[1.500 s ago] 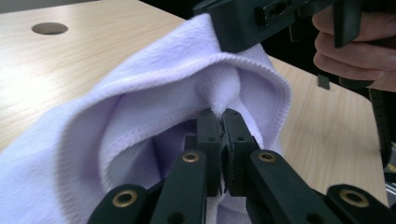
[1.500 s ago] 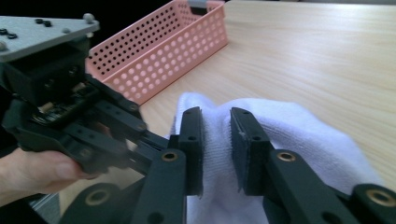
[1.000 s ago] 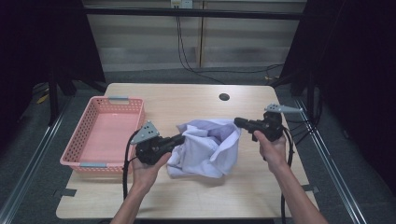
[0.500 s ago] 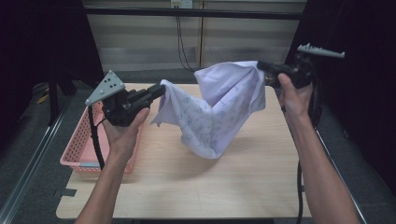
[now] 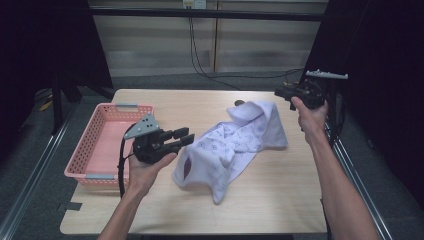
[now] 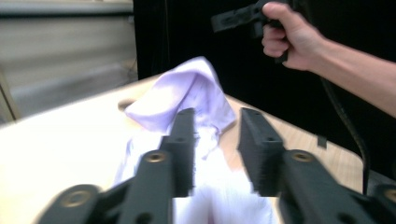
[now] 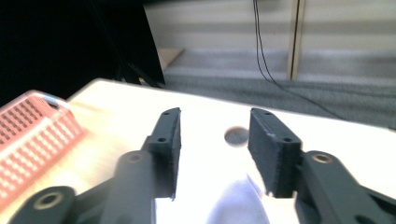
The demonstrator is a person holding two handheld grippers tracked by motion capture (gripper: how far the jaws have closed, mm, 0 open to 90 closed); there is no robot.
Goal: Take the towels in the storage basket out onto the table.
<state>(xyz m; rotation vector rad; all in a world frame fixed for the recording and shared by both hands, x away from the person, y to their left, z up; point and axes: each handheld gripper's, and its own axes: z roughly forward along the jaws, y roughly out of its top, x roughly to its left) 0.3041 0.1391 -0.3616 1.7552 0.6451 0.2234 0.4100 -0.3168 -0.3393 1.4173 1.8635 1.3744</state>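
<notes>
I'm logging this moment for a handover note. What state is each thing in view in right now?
Left tool: open, holding nothing, beside the cloth.
Right tool: open, holding nothing, raised past the table's right edge.
Cloth: released, lying crumpled and partly spread on the table.
Pink basket: upright on the table's left side, nothing seen inside.
Table: bearing the cloth and the basket.

The cloth point(image 7: 238, 205) below the right gripper point(image 7: 214, 154) is cut off by the picture's bottom edge and blurred.
</notes>
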